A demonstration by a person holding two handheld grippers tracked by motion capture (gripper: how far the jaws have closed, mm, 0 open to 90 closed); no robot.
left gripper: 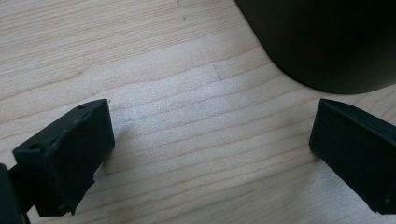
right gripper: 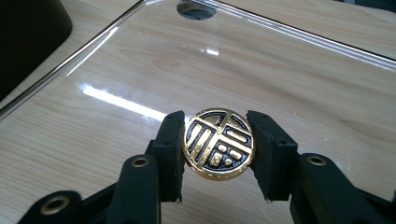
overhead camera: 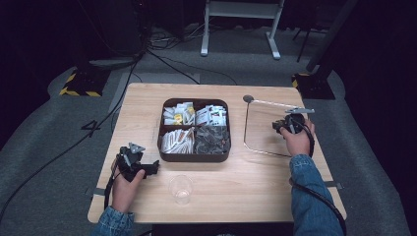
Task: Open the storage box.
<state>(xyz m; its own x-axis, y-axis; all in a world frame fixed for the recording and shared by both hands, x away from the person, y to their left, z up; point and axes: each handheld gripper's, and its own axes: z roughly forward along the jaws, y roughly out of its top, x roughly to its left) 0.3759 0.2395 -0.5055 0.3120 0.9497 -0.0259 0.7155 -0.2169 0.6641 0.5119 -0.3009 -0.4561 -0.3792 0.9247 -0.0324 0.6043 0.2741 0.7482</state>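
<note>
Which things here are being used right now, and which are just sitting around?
In use:
- right gripper, jaws shut on the gold knob
- gold knob with a black pattern
- clear lid lying flat on the table, the knob over it

Just sitting:
- brown tray of packets, four compartments
- clear plastic cup
- left gripper, jaws open over bare wood

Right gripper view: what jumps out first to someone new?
A round gold knob with a black emblem, pinched between the right claw above a clear lid lying on the wooden table. In the high view, a dark four-compartment tray of packets sits mid-table, with a clear plastic cup in front of it. The left claw hangs open beside the tray.
</note>
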